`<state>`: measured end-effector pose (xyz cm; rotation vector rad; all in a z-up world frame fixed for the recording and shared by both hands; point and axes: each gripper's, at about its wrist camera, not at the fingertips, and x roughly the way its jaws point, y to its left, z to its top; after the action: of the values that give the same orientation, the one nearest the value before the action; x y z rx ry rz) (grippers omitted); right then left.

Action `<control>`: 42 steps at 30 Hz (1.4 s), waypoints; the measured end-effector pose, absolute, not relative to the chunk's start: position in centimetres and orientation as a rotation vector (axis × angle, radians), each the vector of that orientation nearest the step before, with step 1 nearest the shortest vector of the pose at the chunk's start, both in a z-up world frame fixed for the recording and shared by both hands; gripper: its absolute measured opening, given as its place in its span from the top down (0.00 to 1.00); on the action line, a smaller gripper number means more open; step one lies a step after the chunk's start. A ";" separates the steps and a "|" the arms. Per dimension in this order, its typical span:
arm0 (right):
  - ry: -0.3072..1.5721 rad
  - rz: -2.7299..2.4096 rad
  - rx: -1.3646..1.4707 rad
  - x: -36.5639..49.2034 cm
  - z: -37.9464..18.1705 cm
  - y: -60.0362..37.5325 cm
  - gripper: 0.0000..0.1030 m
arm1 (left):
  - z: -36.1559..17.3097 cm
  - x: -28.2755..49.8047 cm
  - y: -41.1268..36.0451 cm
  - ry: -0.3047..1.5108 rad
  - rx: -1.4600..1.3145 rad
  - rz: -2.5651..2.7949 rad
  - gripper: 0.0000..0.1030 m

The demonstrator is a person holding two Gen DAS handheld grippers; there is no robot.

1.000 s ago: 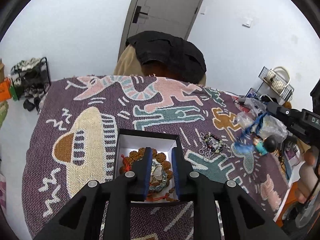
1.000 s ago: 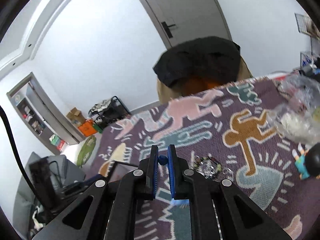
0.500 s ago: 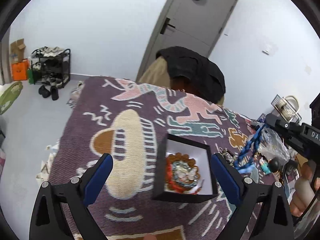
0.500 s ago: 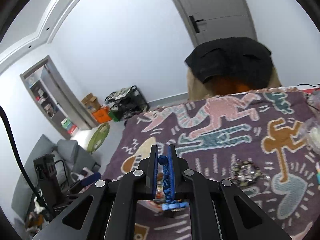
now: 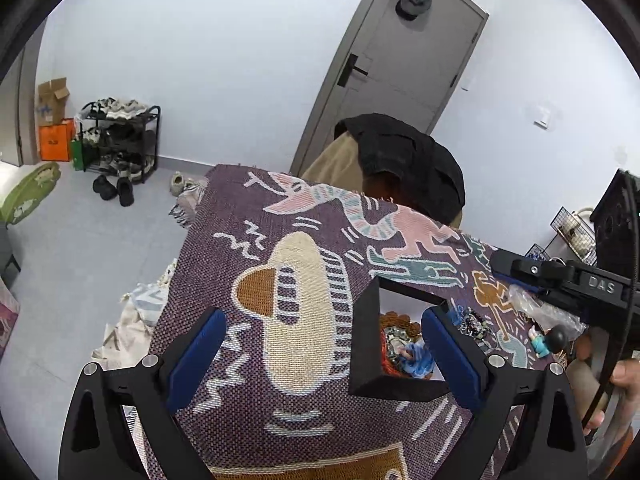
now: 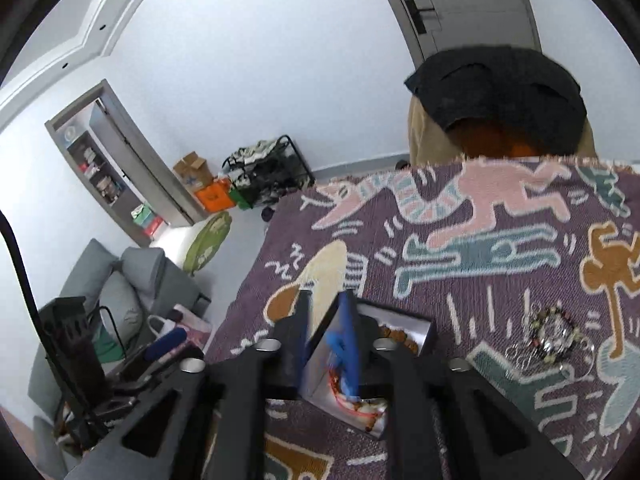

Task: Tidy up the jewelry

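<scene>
The black square cardboard box with white lining (image 5: 362,344) already holds brown beads, red cord and a blue braided bracelet (image 5: 418,356), lying lengthwise toward its near wall; a beaded metal tangle (image 6: 554,338) waits outside on the patterned purple woven cloth (image 5: 248,396). The left gripper (image 5: 320,354) is spread wide, empty; the right gripper (image 6: 326,330), blurred, seems parted above the box, though I cannot tell for sure

Left gripper (image 5: 322,342): black frame, blue pads (image 5: 196,356), silver screws. Right gripper (image 6: 326,330): black, blue-lined, "DAS" lettering, black cable. Bare-skinned hand (image 5: 618,384) at its grip
</scene>
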<state>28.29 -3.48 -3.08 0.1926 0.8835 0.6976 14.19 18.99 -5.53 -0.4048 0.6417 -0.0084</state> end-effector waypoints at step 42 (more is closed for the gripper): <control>0.892 0.390 0.383 29.1 -8.2 -24.2 0.27 | -3.7 21.6 0.8 0.710 -0.152 -0.216 0.07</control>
<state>29.13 -24.18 -8.17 0.3827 0.8917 0.3901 21.59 0.80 -3.74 -0.1518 0.7098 -0.2162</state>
